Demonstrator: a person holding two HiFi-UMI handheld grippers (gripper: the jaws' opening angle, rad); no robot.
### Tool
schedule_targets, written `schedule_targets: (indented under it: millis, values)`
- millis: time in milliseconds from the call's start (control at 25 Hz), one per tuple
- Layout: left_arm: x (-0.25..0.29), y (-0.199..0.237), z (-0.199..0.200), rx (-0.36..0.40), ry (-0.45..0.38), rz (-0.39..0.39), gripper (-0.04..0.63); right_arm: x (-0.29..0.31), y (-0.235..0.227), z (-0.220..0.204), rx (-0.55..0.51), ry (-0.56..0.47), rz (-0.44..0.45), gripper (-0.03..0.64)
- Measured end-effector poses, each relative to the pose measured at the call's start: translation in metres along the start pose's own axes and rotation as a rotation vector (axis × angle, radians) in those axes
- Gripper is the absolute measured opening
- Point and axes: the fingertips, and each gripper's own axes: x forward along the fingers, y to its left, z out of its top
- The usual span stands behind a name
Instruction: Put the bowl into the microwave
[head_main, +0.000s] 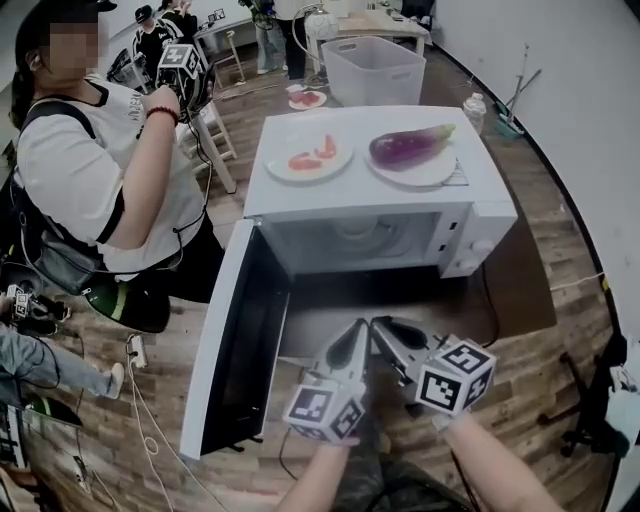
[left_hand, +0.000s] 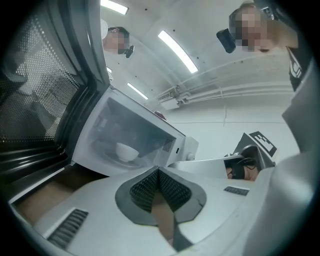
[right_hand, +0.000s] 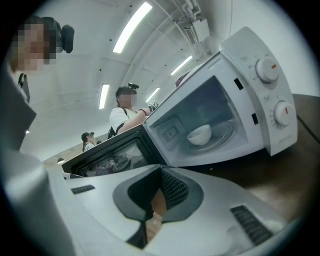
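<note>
**Both tools shut and empty, bowl in the open microwave**

Two tools sit nearest the head view, side by side and low in frame. The left tool (head_main: 352, 335) and right tool (head_main: 388, 328) have tips almost meeting, and both are aimed at the microwave (head_main: 480, 228). Left tool: jaws together, nothing between them, touching nothing. Right tool: jaws together too, empty. Each carries one marker cube (head_main: 325, 410).

One bowl (right_hand: 199, 135), white and upright, sits inside the microwave on the turntable (right_hand: 227, 134), well apart from both tools. One microwave, white, stands on a dark counter (head_main: 515, 295). Its door (head_main: 235, 340) is swung wide open to the left. Two knobs (right_hand: 267, 70) sit on the front panel, one above the other.

Two plates lie on top of the microwave. The left plate (head_main: 283, 170) holds red pieces (head_main: 312, 156), count unclear. The right plate (head_main: 430, 178) holds one eggplant (head_main: 410, 146). A third plate (head_main: 307, 99) with red food lies on the floor (head_main: 560, 250) beyond, beside one white bin (head_main: 375, 70). One bottle (head_main: 474, 108) stands past the microwave's right corner.

One person (head_main: 90, 170) stands left of the door. Others are farther back, too small to count.
</note>
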Motion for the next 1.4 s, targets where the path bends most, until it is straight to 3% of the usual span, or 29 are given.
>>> schedule_targets:
  millis: [600, 960, 1400]
  values:
    - [-0.030, -0.037, 0.009, 0.033, 0.006, -0.013, 0.000, -0.037, 0.034, 0.003, -0.078, 0.014, 0.021, 0.002]
    - [-0.066, -0.068, 0.012, 0.044, 0.012, -0.039, 0.000, -0.071, 0.067, -0.007, -0.073, -0.006, 0.035, 0.002]
    - [-0.067, -0.096, 0.029, 0.065, 0.014, -0.078, 0.000, -0.097, 0.080, 0.009, -0.099, -0.023, 0.049, 0.002]
